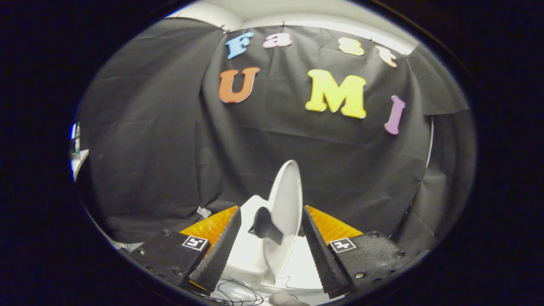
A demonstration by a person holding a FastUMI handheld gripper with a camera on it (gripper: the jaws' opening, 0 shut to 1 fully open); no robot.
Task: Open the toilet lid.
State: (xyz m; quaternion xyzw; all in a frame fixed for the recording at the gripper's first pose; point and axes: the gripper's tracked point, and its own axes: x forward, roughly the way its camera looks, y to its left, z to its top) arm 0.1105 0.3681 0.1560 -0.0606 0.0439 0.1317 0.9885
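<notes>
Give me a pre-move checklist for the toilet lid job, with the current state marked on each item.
1. Toilet lid raised off the bowl: ok, it stands up on edge between the fingers.
2. Tongs open: ok, fingers spread wide apart.
3. Fingers free of the lid: ok, a gap shows on both sides.
4. Lid fully back against its rest: cannot tell, its hinge end is hidden.
5. Toilet bowl steady under the lid: cannot tell.
6. Loose cable below the tongs kept out of the path: not ok, it lies close under the fingers.
</notes>
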